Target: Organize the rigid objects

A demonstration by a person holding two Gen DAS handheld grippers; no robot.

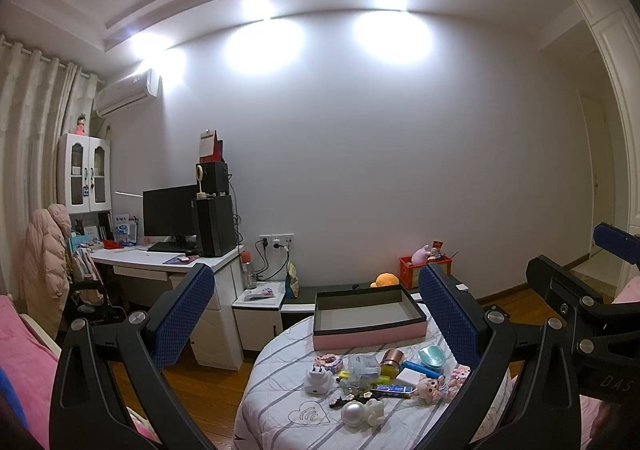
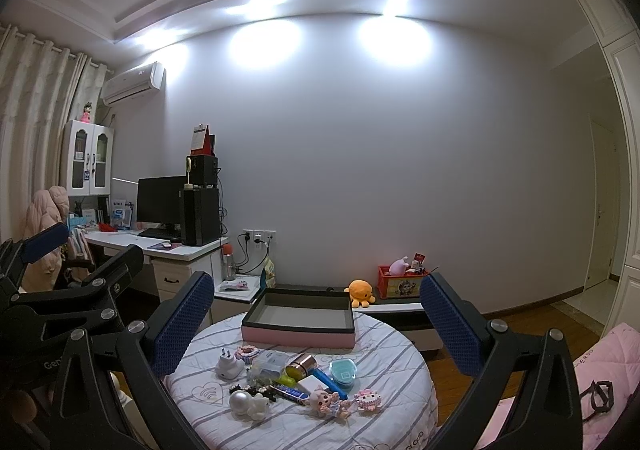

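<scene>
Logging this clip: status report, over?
Both claws, left and right, open, empty. Pink box empty; small items piled before it. Path unobstructed.

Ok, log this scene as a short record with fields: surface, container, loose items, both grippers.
surface: round table with a striped quilted cover
container: pink box with dark rim, open, nothing visible inside, at the table's far side
loose items: white plug adapter, teal case, pearl-white ball, small doll, clustered nearer than the box
left gripper: open, holding nothing, above the table
right gripper: open, holding nothing
</scene>
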